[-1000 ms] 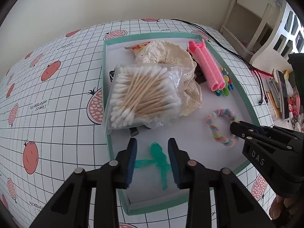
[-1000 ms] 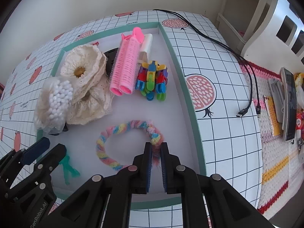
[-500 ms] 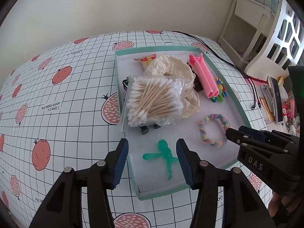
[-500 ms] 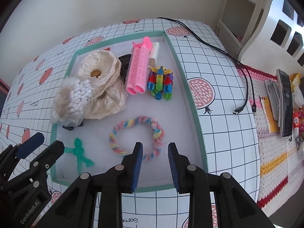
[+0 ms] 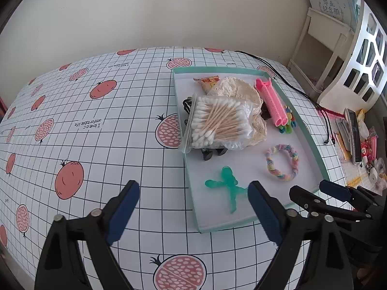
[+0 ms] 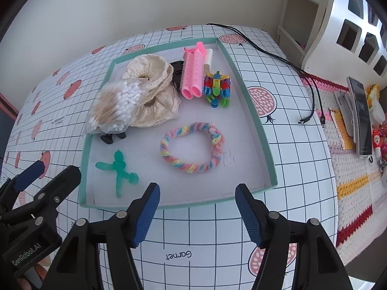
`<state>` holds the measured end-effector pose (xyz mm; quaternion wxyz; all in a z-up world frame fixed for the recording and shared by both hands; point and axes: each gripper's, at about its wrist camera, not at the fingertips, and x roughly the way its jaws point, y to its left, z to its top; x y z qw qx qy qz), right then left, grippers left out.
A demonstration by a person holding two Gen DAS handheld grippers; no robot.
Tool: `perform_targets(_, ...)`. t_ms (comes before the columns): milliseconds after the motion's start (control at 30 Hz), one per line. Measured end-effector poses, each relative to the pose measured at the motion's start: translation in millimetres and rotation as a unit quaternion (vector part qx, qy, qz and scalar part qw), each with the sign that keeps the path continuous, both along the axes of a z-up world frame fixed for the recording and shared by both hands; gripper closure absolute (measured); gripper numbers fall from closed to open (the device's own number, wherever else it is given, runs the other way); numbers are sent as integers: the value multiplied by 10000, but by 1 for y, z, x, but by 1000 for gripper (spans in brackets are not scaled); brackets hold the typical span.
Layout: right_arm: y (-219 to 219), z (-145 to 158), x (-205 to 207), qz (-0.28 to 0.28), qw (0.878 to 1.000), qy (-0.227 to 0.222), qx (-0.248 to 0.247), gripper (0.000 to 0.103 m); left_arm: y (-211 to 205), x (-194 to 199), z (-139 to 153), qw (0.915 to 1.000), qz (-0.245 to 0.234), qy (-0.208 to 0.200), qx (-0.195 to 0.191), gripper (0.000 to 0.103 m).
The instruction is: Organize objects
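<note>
Right wrist view: right gripper (image 6: 197, 211) spread wide, empty, above the tray (image 6: 260, 130) near edge; left gripper (image 5: 193, 213) likewise spread, empty. Rainbow hair tie (image 6: 192, 146) and green figure (image 6: 119, 169) lie flat inside the tray, apart, seemingly sorted.

We see the worktop (image 5: 101, 145) covered by a white grid-patterned cloth printed with red fruit. Two black cables (image 6: 278, 55) trail across its far right corner, plugs lying near the edge. Beyond the edge we note a crocheted mat (image 6: 355, 169) bearing a dark remote-like device (image 6: 361, 118), with white furniture (image 5: 362, 55) behind.
</note>
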<state>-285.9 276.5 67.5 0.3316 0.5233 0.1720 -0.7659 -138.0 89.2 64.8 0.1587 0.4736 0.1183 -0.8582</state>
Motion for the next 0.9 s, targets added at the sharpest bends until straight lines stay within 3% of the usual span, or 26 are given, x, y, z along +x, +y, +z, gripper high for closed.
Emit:
perform_targets(233, 8, -2, 16, 38, 10000, 72, 19, 10, -6, 21, 0, 9998, 137, 83, -77, 7)
perform_targets(433, 19, -4, 28, 2, 9999, 139, 8, 0, -14, 38, -5, 9996, 208, 159, -128, 7)
perform_targets(900, 39, -20, 51, -179, 9990, 374, -171, 0, -16, 79, -37, 9991, 376, 144, -153, 7)
